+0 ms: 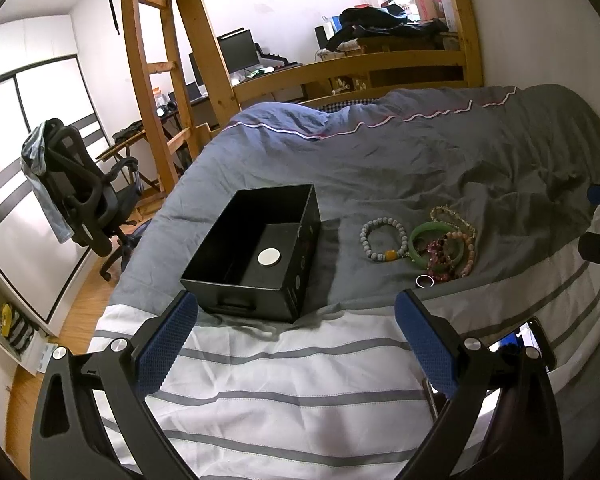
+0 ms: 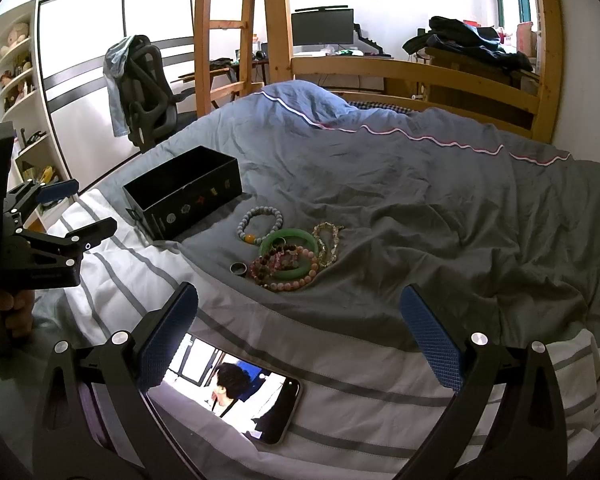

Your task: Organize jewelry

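Observation:
A black open box (image 1: 256,248) (image 2: 184,192) stands on the grey duvet, with a round silver disc (image 1: 269,257) on its floor. To its right lies a heap of jewelry: a grey bead bracelet (image 1: 382,238) (image 2: 259,222), a green bangle (image 1: 428,240) (image 2: 289,254), pink bead strands (image 1: 450,258) (image 2: 288,276), a gold chain bracelet (image 2: 327,242) and a metal ring (image 1: 424,280) (image 2: 238,268). My left gripper (image 1: 296,312) hangs open just short of the box. My right gripper (image 2: 298,304) is open too, short of the jewelry. Neither holds anything.
A phone (image 2: 240,404) lies on the white striped sheet (image 1: 284,392) close below my right gripper. The bed's left edge drops to a wood floor with an office chair (image 1: 80,196). A wooden bunk frame and ladder (image 1: 156,68) stand behind the bed.

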The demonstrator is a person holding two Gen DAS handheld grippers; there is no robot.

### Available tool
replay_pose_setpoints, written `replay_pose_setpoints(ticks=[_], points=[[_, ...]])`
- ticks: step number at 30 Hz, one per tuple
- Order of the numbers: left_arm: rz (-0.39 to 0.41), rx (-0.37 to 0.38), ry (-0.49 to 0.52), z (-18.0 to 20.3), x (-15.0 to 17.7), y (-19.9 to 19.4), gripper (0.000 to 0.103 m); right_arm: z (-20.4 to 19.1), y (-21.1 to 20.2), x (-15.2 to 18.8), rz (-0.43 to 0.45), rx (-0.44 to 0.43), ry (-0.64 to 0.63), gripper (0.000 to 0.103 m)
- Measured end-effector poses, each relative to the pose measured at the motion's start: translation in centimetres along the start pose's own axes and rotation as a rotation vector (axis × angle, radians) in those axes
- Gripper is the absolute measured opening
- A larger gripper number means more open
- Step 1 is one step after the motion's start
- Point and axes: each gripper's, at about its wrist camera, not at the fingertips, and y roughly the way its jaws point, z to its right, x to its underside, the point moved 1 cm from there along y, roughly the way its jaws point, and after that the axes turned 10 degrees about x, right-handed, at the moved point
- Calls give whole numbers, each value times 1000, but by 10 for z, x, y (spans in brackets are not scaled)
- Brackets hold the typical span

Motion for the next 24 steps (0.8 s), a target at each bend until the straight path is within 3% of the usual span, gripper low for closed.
replay_pose_setpoints(ticks=[24], points=[[-20, 2, 24, 7, 4, 8, 97, -1, 2, 2, -5, 3, -4, 100]])
